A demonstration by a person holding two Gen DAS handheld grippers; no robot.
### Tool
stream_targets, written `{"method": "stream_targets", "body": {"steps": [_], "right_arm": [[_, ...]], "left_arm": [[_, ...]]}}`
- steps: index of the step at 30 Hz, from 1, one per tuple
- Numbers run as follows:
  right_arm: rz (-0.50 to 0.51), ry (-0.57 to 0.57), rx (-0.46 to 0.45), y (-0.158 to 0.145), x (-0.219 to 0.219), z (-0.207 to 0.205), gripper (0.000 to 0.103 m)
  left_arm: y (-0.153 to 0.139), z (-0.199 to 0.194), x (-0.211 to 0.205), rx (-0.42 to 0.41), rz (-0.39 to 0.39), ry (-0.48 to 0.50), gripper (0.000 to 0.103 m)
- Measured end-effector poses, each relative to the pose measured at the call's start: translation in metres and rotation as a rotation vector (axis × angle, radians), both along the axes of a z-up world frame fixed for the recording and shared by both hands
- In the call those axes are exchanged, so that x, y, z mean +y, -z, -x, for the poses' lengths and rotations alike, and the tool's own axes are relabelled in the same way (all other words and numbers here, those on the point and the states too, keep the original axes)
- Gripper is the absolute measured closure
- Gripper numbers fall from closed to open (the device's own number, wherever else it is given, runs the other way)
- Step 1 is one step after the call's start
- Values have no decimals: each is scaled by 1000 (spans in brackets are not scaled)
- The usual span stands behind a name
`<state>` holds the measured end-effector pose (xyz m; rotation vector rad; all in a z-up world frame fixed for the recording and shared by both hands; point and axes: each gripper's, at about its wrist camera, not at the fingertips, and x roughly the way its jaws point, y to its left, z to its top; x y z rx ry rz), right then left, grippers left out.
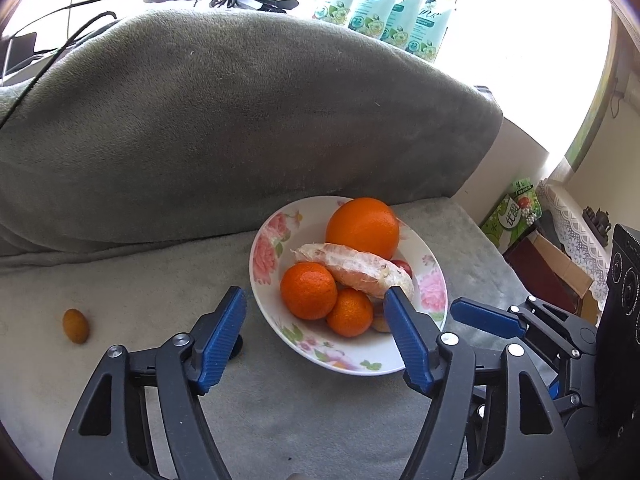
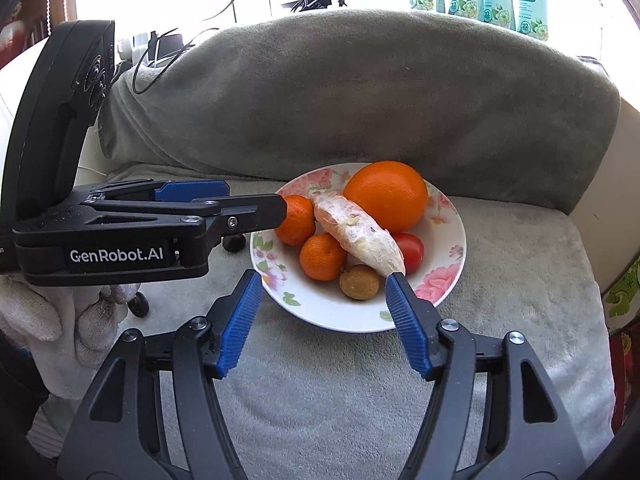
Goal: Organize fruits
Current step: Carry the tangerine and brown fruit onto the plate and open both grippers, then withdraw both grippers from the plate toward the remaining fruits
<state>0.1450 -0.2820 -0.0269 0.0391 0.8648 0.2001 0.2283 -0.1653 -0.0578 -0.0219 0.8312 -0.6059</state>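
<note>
Both my grippers hover spread apart over the sofa seat, holding nothing: the left gripper (image 1: 318,312) and the right gripper (image 2: 322,294). The flowered plate (image 2: 448,280) carries a big orange (image 2: 386,196), two mandarins, a peeled citrus piece (image 2: 356,232). Only the right view shows the tomato (image 2: 412,250) and a small brown fruit (image 2: 359,282), perhaps a longan. Only the left view shows a little orange fruit (image 1: 75,326) lying alone, well apart from the plate
</note>
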Motion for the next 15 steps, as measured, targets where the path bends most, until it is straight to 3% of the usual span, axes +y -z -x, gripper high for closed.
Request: {"method": "stream_targets", "body": {"steps": [2,3,5,15], "right_arm": [[3,1,3,-1,1,0,33],[6,1,1,-1,2,0,26],[9,2,-15,-3,3,1,21],[12,-1,-42,-12,5,6,20]], "left_arm": [[-1,1,0,-4,-10,-8,27],[-1,1,1,-7,-11,-10,26],[-2,1,2,-10,-10,-16,26],[-8,4,7,-28,-15,-28,24]]}}
